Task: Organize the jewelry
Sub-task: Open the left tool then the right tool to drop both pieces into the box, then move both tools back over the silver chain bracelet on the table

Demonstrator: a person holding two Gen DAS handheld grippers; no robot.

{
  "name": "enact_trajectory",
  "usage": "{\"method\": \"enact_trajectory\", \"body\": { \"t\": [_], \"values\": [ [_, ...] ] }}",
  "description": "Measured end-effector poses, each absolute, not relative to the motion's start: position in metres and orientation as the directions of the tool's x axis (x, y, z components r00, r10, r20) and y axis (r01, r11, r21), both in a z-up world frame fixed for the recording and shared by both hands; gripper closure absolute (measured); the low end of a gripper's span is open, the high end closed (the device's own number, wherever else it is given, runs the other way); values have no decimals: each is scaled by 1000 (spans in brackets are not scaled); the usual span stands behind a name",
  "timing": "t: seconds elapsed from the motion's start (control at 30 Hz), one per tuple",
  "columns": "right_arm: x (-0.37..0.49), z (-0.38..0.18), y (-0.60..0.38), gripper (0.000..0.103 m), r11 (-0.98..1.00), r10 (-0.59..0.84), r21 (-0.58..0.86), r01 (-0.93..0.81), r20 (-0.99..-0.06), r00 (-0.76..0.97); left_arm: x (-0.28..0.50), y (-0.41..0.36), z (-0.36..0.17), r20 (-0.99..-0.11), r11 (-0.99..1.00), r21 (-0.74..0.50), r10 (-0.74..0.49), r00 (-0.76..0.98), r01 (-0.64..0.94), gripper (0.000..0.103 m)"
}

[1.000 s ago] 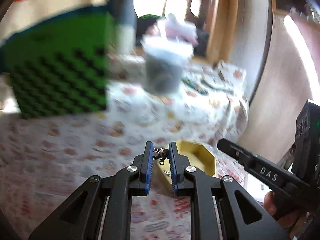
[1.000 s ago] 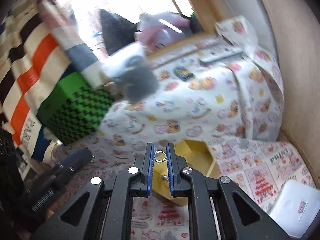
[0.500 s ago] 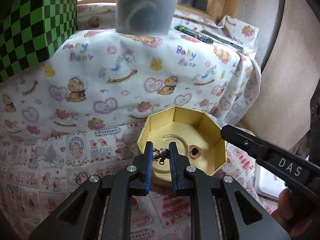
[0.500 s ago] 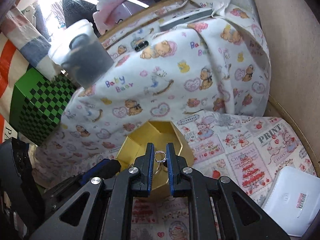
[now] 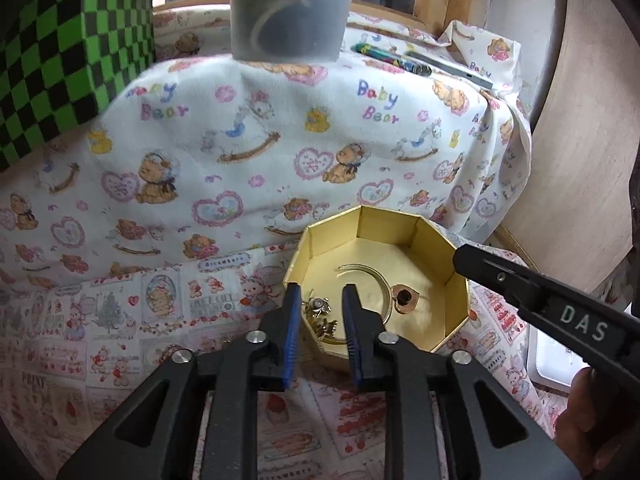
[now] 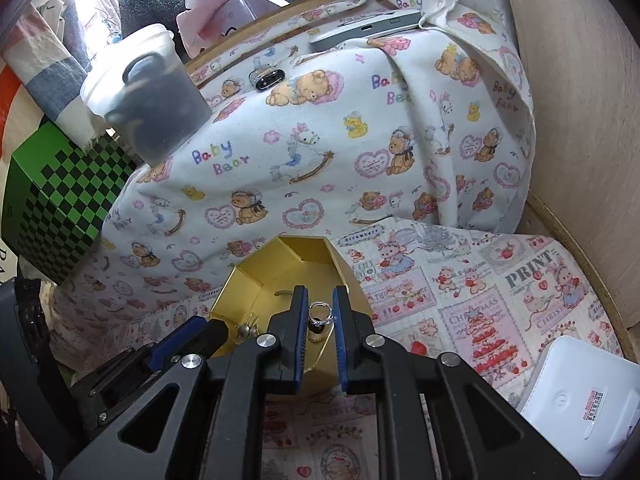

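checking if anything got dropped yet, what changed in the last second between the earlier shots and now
Both grippers swung down over the gold box. The left gripper has opened, and its small earring now lies loose between the fingers, at the box's near edge. The right gripper stays shut on the silver ring. The bangle and heart pendant stayed put.

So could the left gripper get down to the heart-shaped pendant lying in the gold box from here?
Probably yes. The gold box is open-topped, and the heart pendant lies bare on its floor, just right of the left gripper. But a small gold trinket sits between its fingers, and the right gripper crowds the rim.
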State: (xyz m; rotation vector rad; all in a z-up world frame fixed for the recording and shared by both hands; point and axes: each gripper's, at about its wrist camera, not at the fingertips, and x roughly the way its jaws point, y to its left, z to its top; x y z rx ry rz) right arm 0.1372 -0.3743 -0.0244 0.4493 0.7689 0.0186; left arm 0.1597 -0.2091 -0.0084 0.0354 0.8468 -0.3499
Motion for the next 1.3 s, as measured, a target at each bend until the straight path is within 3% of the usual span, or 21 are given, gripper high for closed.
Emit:
{"method": "enact_trajectory", "body": {
  "t": [0.5, 0.67, 0.97, 1.2, 1.3],
  "values": [
    [137, -25, -374, 90, 917, 165, 373, 140, -674, 720, 115, -131, 44, -606, 972, -57, -216, 765, 229, 59],
    [137, -23, -362, 87, 945, 129, 305, 116, -676, 726, 96, -104, 59, -544, 981, -54, -187, 818, 189, 48],
    [125, -10, -345, 83, 958, 144, 284, 45, -610, 779, 79, -74, 53, -505, 987, -45, -157, 849, 156, 36],
    [115, -1, -326, 54, 972, 133, 234, -1, -553, 822, 83, -52, 37, -520, 993, -48, -118, 846, 109, 31],
    [113, 0, -317, 53, 979, 121, 204, -11, -535, 836, 82, -43, 34, -514, 996, -54, -91, 853, 74, 22]
  ]
}}
